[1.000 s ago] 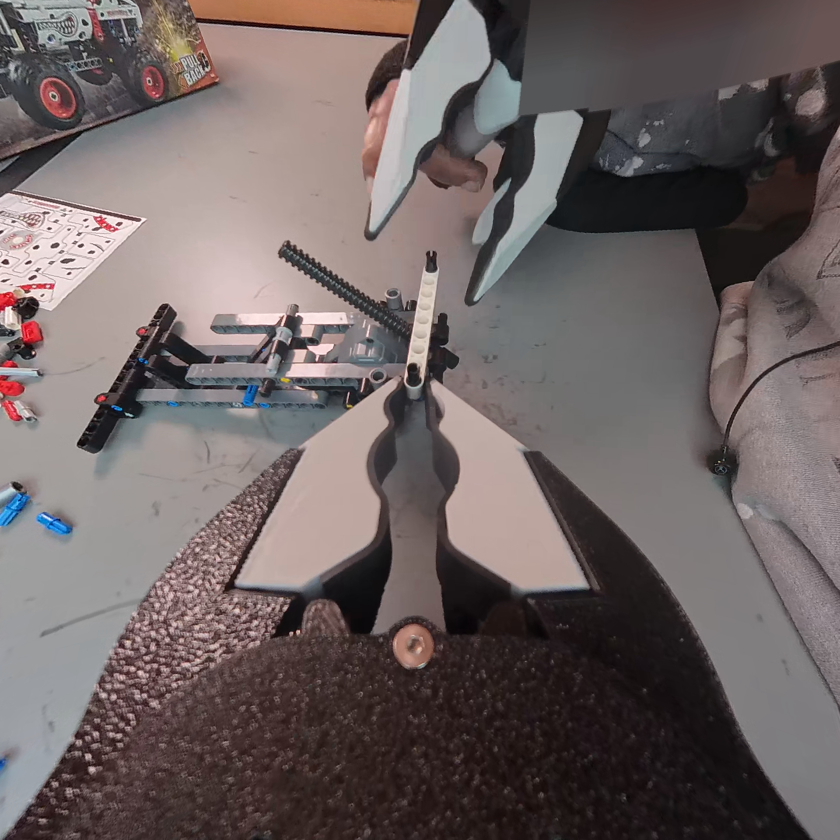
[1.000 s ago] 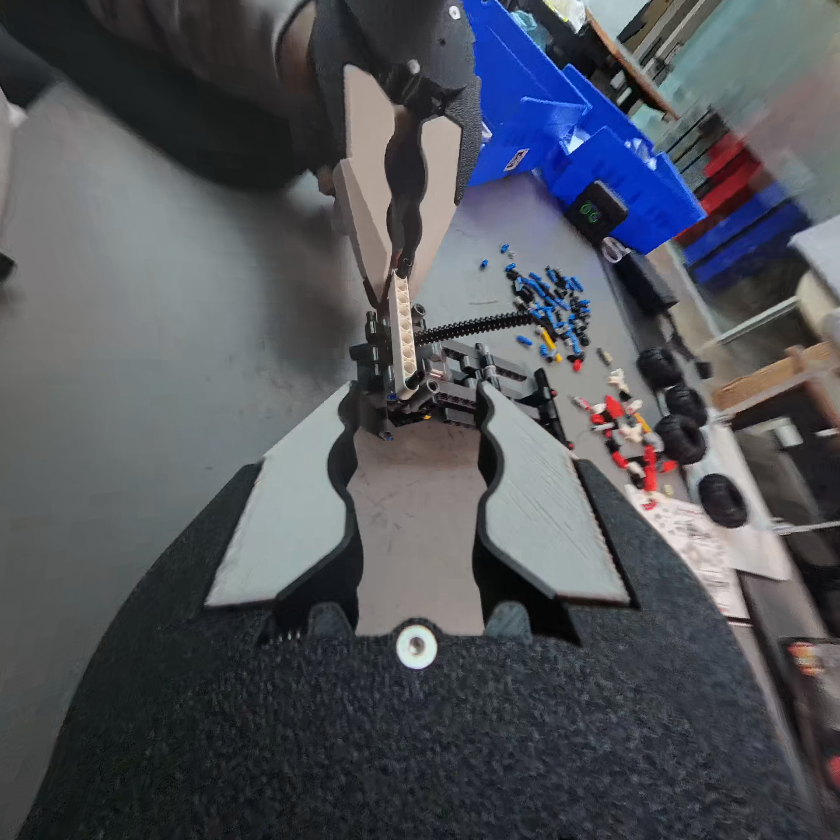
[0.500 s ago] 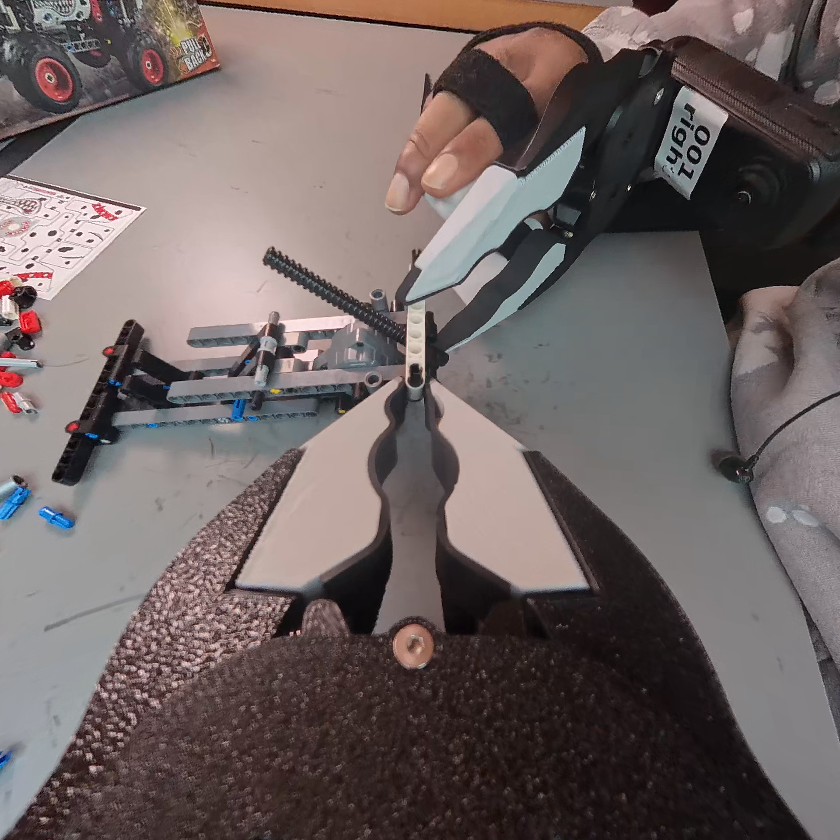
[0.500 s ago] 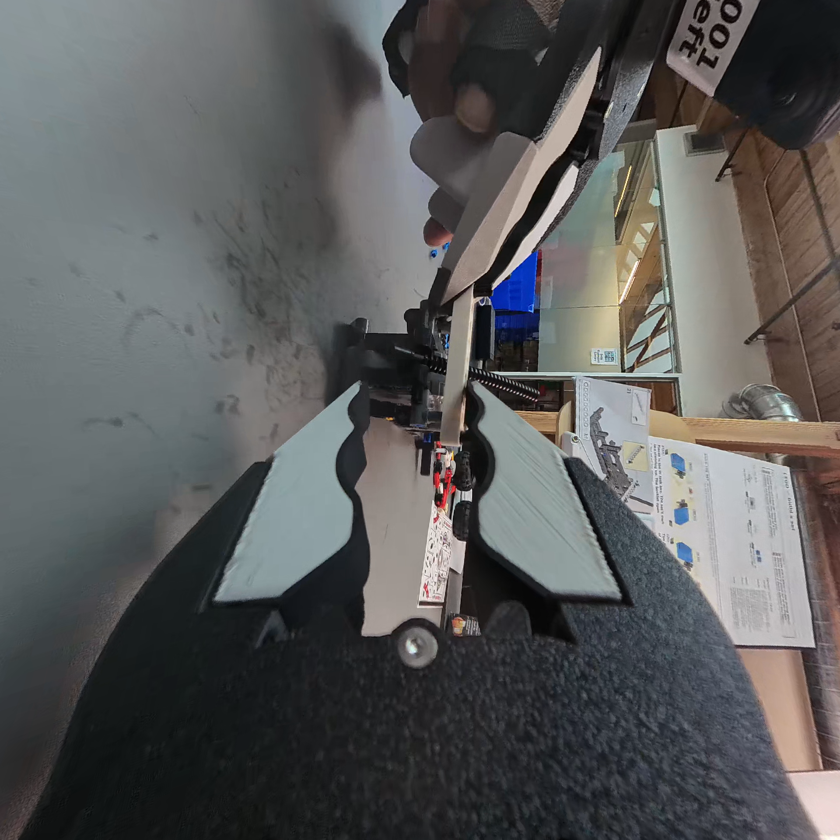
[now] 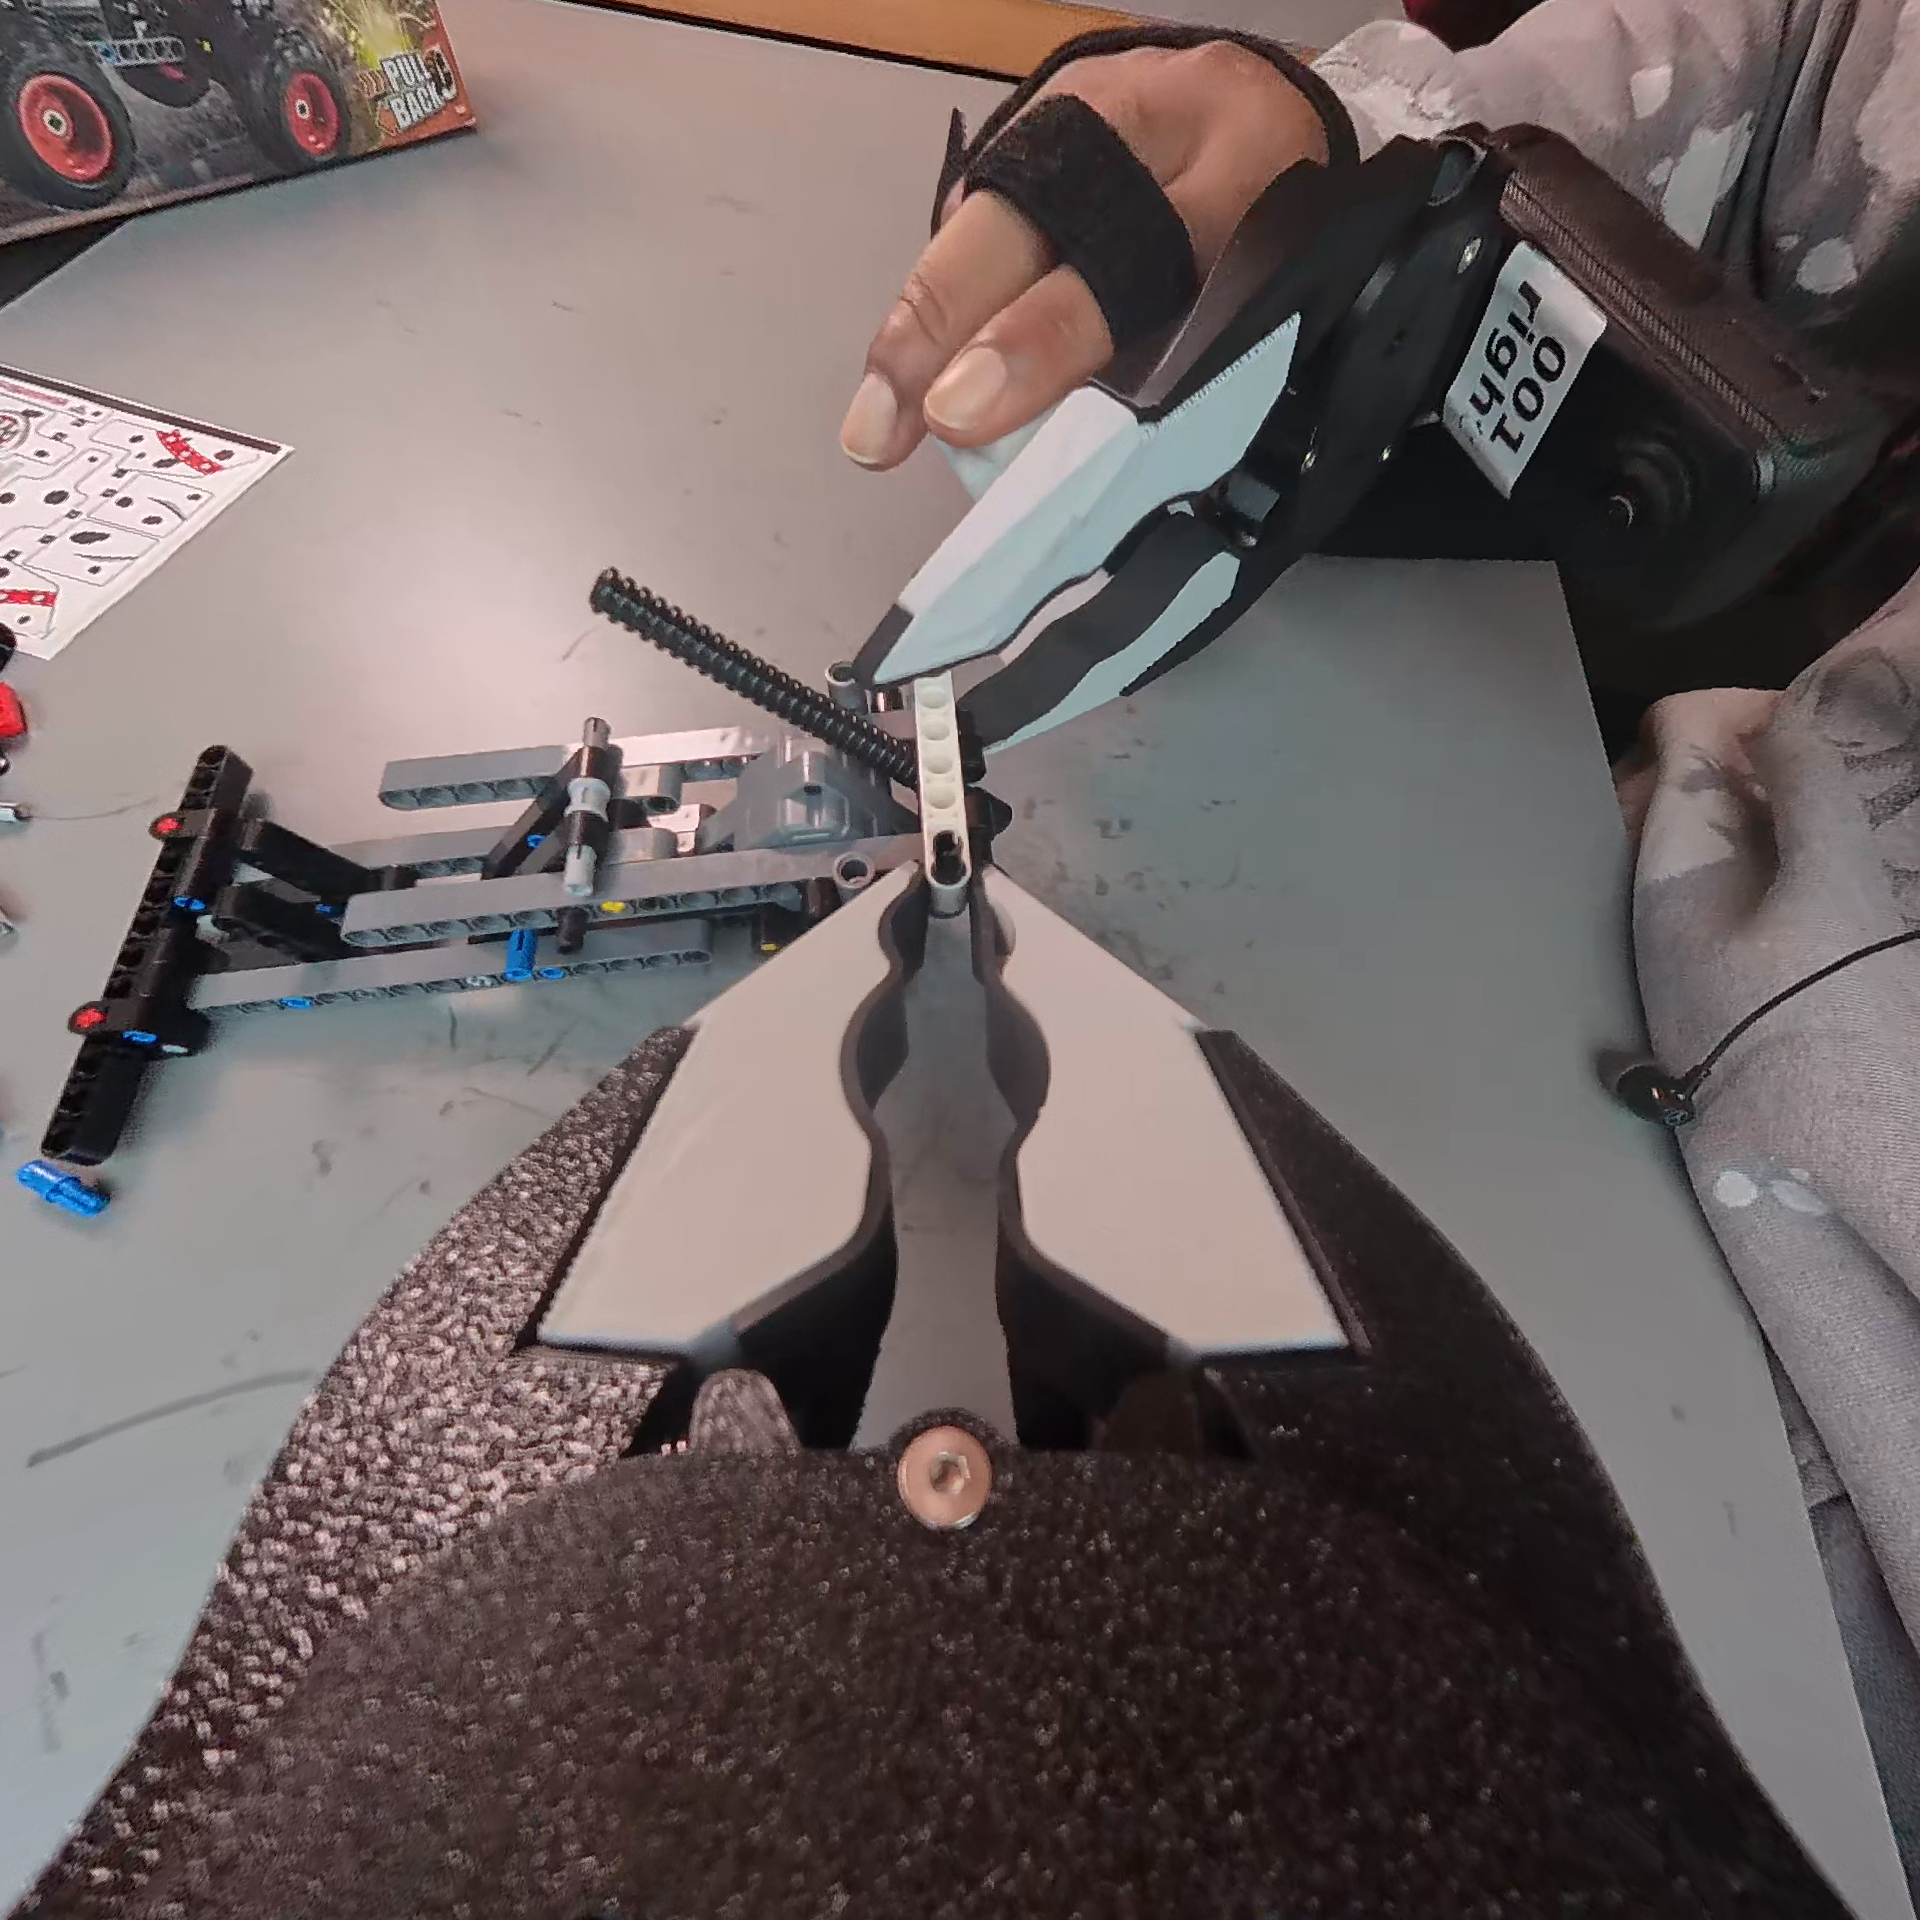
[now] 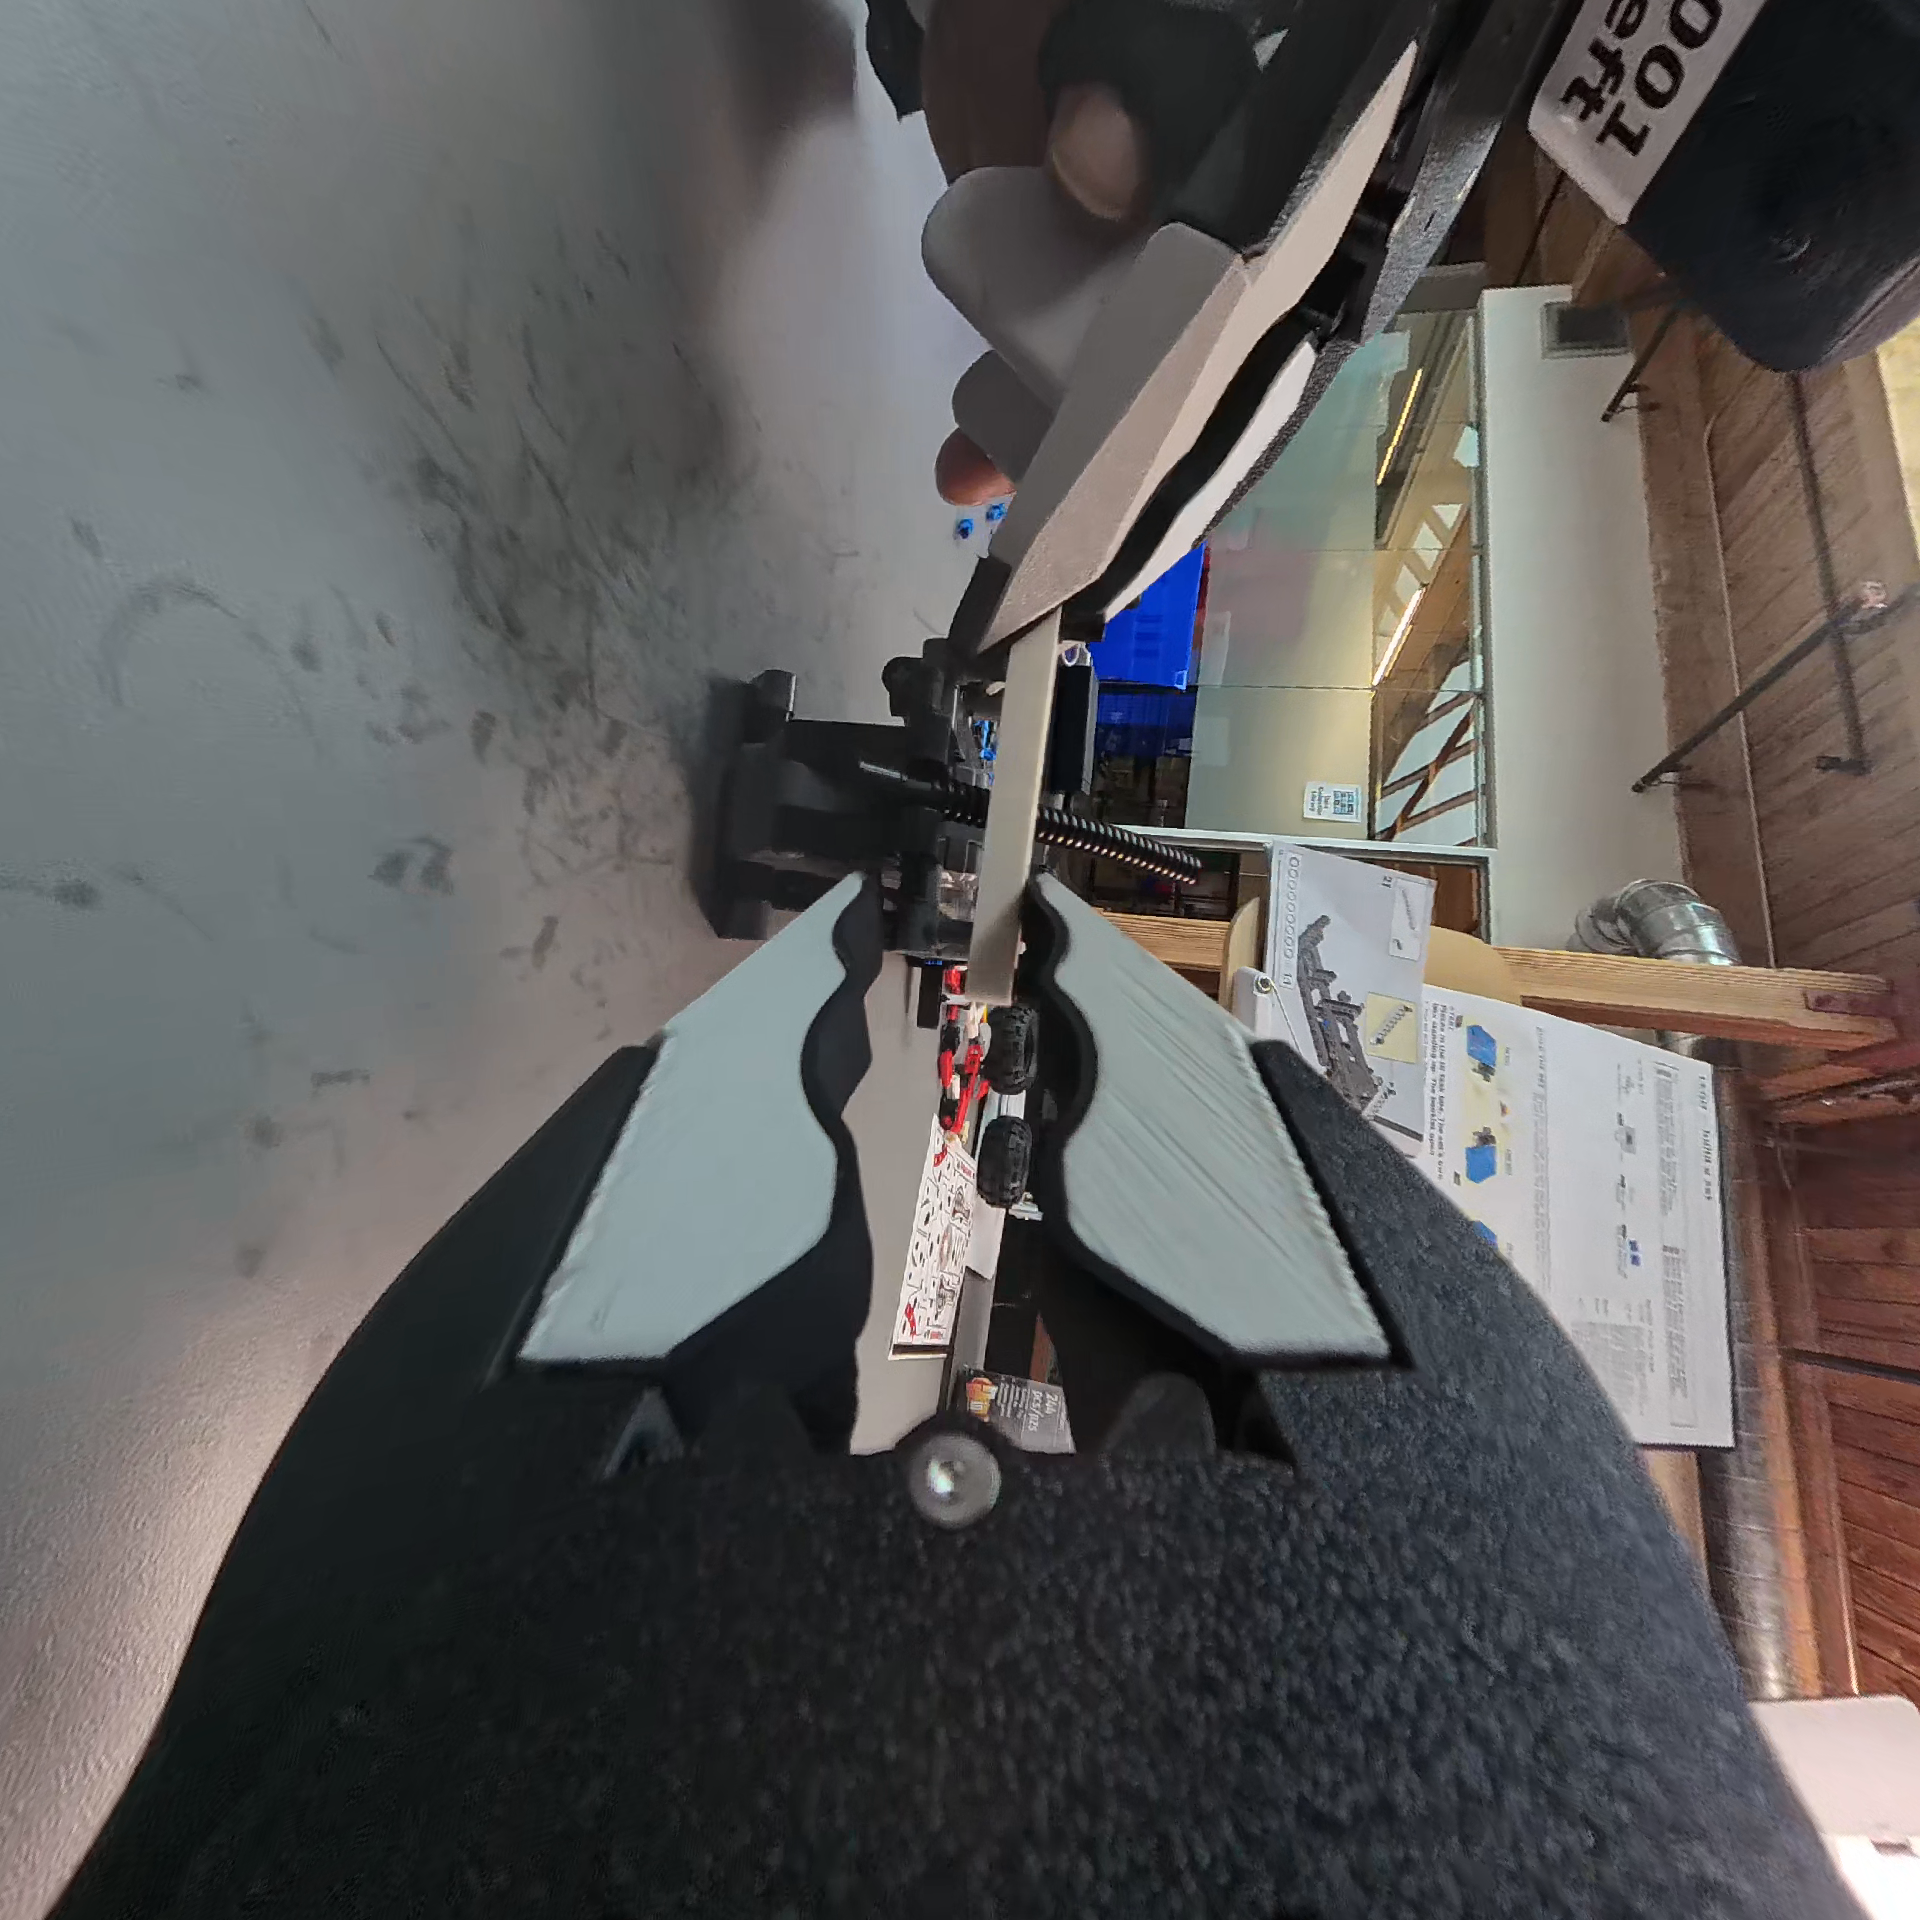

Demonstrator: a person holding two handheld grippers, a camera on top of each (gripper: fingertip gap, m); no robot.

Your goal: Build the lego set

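Moved: right claw [image 5: 940, 691] has swung in to the white beam's [image 5: 940, 774] far end | frame [image 5: 468, 883] lies on bench [image 5: 1299, 831], left of beam | left claw [image 5: 945, 894] clamps beam's near end | right claw partly spread around far end | advice: keep beam steady, squeeze squarely.

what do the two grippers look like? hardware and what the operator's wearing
Both alike: the left gripper and right gripper have pale grey tapered fingers with wavy black inner pads on rough black textured bodies, with a silver screw at centre. Each housing carries a white label. A black strap crosses the hand over the right gripper; the sleeve is mottled grey.
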